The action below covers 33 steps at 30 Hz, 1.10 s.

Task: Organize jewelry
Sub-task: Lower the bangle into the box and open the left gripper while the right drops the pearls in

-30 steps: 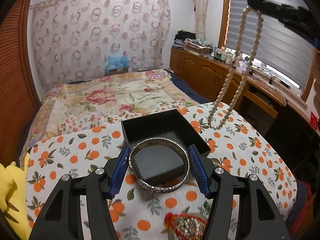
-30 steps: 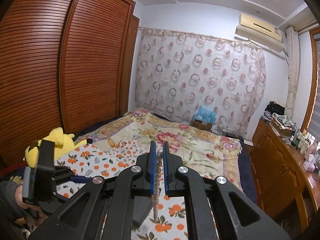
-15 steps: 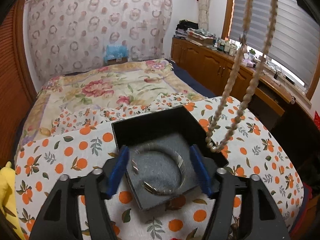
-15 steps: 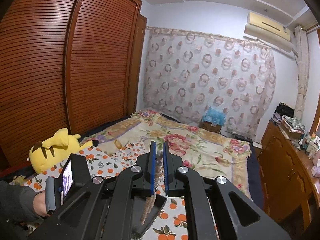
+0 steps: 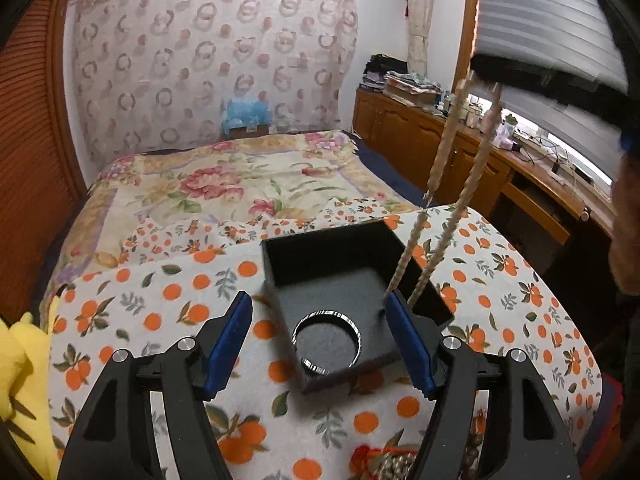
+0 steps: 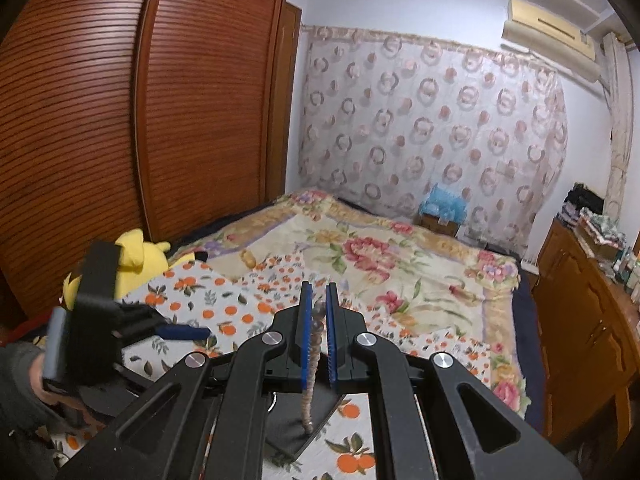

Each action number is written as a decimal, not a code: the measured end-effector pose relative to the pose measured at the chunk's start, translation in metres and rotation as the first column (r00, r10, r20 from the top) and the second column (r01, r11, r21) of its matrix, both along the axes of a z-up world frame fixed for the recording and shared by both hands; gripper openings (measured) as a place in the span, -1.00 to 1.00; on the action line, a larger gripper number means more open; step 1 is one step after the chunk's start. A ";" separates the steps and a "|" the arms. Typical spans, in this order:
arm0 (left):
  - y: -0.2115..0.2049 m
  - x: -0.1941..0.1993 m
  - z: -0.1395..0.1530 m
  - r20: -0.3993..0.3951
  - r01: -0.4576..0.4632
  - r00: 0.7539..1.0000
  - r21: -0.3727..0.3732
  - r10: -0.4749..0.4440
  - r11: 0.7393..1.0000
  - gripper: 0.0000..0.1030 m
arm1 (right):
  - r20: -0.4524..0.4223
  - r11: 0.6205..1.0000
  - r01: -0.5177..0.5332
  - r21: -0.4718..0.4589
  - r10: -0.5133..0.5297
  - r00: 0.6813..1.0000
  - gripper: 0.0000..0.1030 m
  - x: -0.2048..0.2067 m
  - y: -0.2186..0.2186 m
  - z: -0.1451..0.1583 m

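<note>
On the orange-print cloth [image 5: 132, 312], the bangle [image 5: 327, 338] now lies inside the black box [image 5: 320, 256], released by the spread left gripper [image 5: 320, 340], while the right gripper [image 6: 319, 334] pinches the bead necklace [image 5: 438, 164] dangling over the box's right edge.

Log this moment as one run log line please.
left gripper: open | bangle: in black box | right gripper: holding bead necklace above box

I see an orange-print cloth [image 5: 500, 280] covering the bed [image 5: 224, 184]. On it sits my black box [image 5: 332, 264]. A yellow plush [image 6: 136, 256] lies at its edge.
</note>
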<state>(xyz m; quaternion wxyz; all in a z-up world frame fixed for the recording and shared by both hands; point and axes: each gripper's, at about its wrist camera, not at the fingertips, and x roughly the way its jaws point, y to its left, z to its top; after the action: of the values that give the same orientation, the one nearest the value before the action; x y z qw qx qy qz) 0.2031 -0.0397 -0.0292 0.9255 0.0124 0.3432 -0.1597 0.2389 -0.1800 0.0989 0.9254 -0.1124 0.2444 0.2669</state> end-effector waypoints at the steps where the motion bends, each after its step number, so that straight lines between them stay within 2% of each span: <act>1: 0.003 -0.003 0.000 0.001 -0.005 1.000 -0.001 0.005 1.000 0.29 | -0.015 1.000 0.001 0.001 -0.001 1.000 -0.85 0.001 0.001 -0.006; 8: 0.017 -0.022 -0.004 -0.004 -0.027 1.000 -0.002 0.027 1.000 0.29 | -0.103 1.000 0.007 0.024 -0.005 0.995 -0.83 0.006 0.010 -0.035; 16: 0.025 -0.043 -0.003 0.006 -0.035 0.999 -0.007 0.035 0.999 0.29 | -0.099 0.999 0.023 0.034 -0.020 0.995 -0.83 -0.003 0.007 -0.032; 30: 0.018 -0.087 -0.007 0.008 -0.012 1.000 0.000 0.012 1.000 0.29 | -0.105 0.998 0.056 0.042 -0.051 0.993 -0.82 -0.061 -0.013 -0.043; 31: 0.018 -0.092 -0.008 0.006 -0.009 1.000 0.000 0.009 1.000 0.29 | -0.109 0.997 0.059 0.044 -0.054 0.993 -0.77 -0.066 -0.014 -0.045; 32: 0.018 -0.097 -0.009 0.005 -0.006 1.000 0.000 0.006 1.000 0.29 | -0.111 0.997 0.061 0.046 -0.056 0.992 -0.57 -0.072 -0.016 -0.048; 33: 0.018 -0.100 -0.010 0.003 -0.003 1.000 0.000 0.003 1.000 0.29 | -0.114 0.997 0.065 0.050 -0.058 0.992 -0.48 -0.077 -0.019 -0.050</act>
<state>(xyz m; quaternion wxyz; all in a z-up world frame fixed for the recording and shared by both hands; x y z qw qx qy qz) 0.1036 -0.0219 -0.0390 0.9264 0.0123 0.3416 -0.1580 0.1617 -0.1986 0.0485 0.9206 -0.0646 0.2924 0.2506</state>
